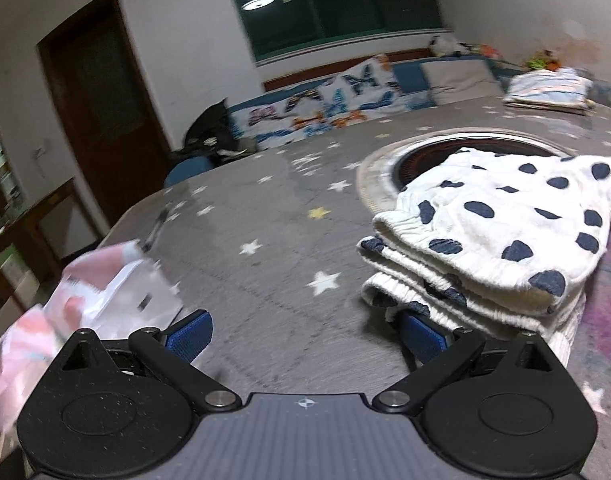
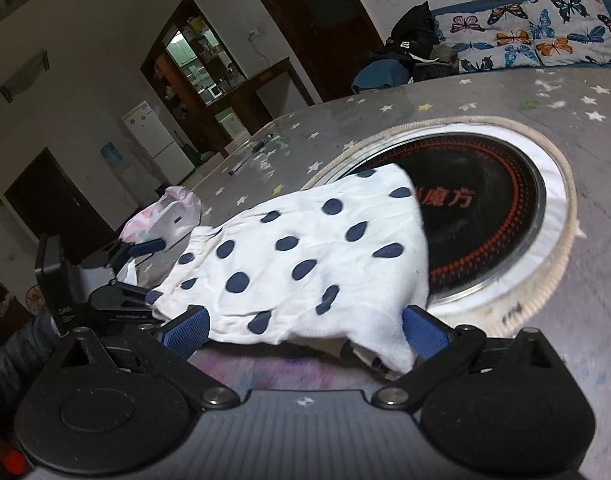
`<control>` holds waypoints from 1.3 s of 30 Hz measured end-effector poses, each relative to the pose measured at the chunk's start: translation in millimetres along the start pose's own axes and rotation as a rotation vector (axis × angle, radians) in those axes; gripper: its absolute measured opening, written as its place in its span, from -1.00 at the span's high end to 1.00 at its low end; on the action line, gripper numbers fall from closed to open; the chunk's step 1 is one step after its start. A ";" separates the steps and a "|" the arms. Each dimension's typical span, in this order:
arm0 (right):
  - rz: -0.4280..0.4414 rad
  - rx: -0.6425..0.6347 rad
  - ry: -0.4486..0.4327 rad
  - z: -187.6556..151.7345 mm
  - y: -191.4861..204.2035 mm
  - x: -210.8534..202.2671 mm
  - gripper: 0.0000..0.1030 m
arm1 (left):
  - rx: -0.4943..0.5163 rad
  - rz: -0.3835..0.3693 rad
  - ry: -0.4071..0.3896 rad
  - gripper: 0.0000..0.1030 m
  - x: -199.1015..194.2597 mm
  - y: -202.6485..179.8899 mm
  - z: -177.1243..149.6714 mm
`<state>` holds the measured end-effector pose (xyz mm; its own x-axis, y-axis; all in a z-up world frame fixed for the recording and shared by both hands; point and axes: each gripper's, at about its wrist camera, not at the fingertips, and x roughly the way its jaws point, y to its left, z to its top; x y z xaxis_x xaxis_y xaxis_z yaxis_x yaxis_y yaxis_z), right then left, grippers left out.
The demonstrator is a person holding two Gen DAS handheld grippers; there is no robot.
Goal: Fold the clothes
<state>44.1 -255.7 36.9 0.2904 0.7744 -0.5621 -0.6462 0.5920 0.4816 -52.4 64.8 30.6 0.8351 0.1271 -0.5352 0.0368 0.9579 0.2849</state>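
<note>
at 9 o'clock a pink packet lies on the bench; left gripper wide apart, empty; at 3 o'clock the folded dotted garment; right gripper gapes at its hem, holding nothing; fold looks finished, next likely moving it aside

A dim living room at night

White walls, a dark wooden door and a dark window reflecting a ceiling lamp; a blue sofa with butterfly cushions lies beyond the table's far edge, a white fridge beside a glass-fronted cabinet.
</note>
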 end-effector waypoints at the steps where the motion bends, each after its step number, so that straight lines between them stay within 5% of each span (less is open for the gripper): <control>1: -0.002 0.000 0.003 -2.6 1.7 -2.6 -1.00 | 0.016 -0.016 -0.008 -0.97 -0.2 -1.9 1.1; 11: -0.056 0.055 -0.045 -39.5 15.6 -59.2 -1.00 | 0.099 -0.118 -0.025 -0.98 4.8 -4.4 10.0; 19: -0.190 0.081 -0.077 -49.6 5.8 -68.1 -1.00 | 0.063 -0.040 -0.020 -0.98 9.6 7.2 17.2; 23: -0.130 0.056 -0.131 -37.6 8.0 -64.7 -1.00 | 0.001 -0.003 -0.031 -0.98 -1.3 15.6 22.6; 28: -0.033 0.014 -0.133 -19.4 16.8 -38.6 -1.00 | -0.066 -0.085 -0.080 -0.96 -23.9 3.1 37.2; 33: 0.015 0.034 -0.110 -15.8 15.2 -8.6 -1.00 | -0.054 -0.163 -0.112 -0.90 -34.1 -26.6 44.9; 39: 0.012 0.090 -0.082 -31.8 2.7 -0.8 -1.00 | -0.004 -0.149 -0.045 -0.87 -17.7 -45.4 28.4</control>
<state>19.7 -261.8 17.3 0.3421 0.7950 -0.5008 -0.5852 0.5973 0.5484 -53.3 11.7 49.7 0.8444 -0.0283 -0.5350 0.1604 0.9661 0.2021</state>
